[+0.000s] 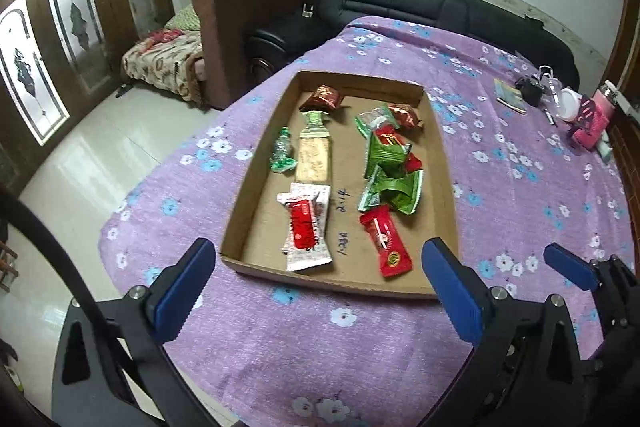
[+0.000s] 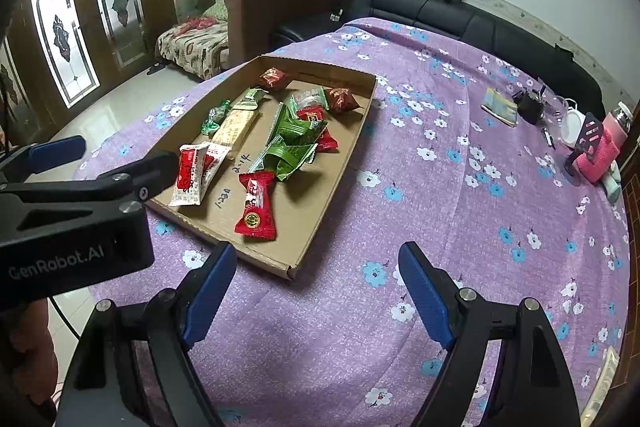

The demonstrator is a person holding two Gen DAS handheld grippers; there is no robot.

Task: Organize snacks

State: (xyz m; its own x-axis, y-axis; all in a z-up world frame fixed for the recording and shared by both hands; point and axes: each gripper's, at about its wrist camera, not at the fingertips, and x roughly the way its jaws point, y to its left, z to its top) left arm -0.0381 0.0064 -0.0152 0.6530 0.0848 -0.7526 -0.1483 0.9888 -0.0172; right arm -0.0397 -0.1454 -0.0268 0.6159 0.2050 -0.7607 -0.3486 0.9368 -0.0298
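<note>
A shallow cardboard tray lies on the purple flowered tablecloth and holds several wrapped snacks. A red packet lies at its near right. A white-and-red packet lies at its near left. Green packets are heaped in the middle. A beige bar lies on the left side. My left gripper is open and empty, just short of the tray's near edge. My right gripper is open and empty, at the tray's near right corner.
At the far right of the table stand a pink bottle, a white lid, dark small items and a booklet. A black sofa and a brown armchair stand behind the table.
</note>
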